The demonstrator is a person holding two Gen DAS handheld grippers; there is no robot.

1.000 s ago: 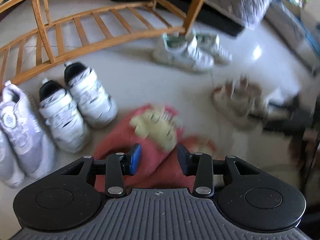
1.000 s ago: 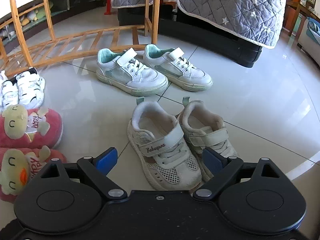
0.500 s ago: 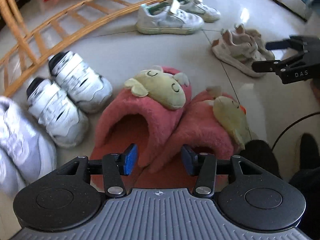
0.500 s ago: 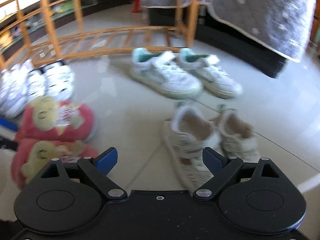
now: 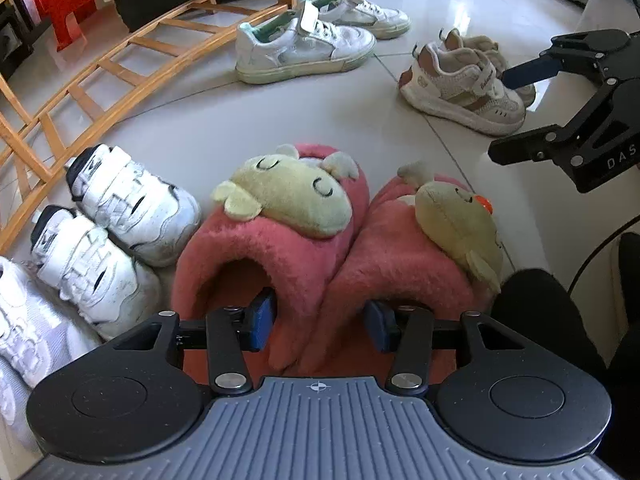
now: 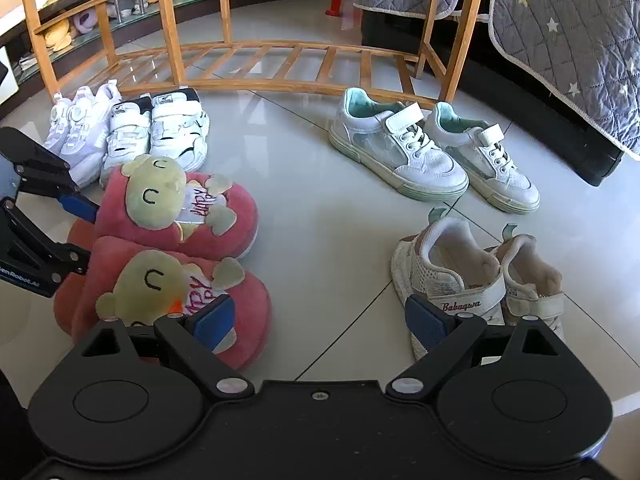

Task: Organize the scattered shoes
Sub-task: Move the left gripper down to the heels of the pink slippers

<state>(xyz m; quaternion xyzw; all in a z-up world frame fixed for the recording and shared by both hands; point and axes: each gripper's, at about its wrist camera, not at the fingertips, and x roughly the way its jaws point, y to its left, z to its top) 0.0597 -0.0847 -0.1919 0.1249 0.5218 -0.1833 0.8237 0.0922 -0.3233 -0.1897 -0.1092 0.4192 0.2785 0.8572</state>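
Observation:
Two pink plush slippers (image 5: 280,240) (image 6: 176,216) with yellow-green bear faces lie side by side on the tiled floor. My left gripper (image 5: 318,322) (image 6: 82,232) has one pad inside each slipper's opening. Its jaws are closing, with the two adjoining inner walls pinched between the pads. My right gripper (image 6: 320,320) (image 5: 508,114) is open and holds nothing. It hovers over bare floor between the nearer slipper and a beige strap sneaker pair (image 6: 452,280) (image 5: 460,88).
White sneakers with black lining (image 5: 132,208) (image 6: 160,132) and a lilac-white pair (image 6: 76,128) line up left of the slippers. White sneakers with green lining (image 6: 400,156) sit before a wooden rack (image 6: 280,64). A grey quilt (image 6: 560,40) hangs at the right. A person's dark leg (image 5: 540,304) is close by.
My left gripper came down with the slippers, which now rest on the floor beside the white sneakers. My right gripper swung left, away from above the beige sneakers, still open.

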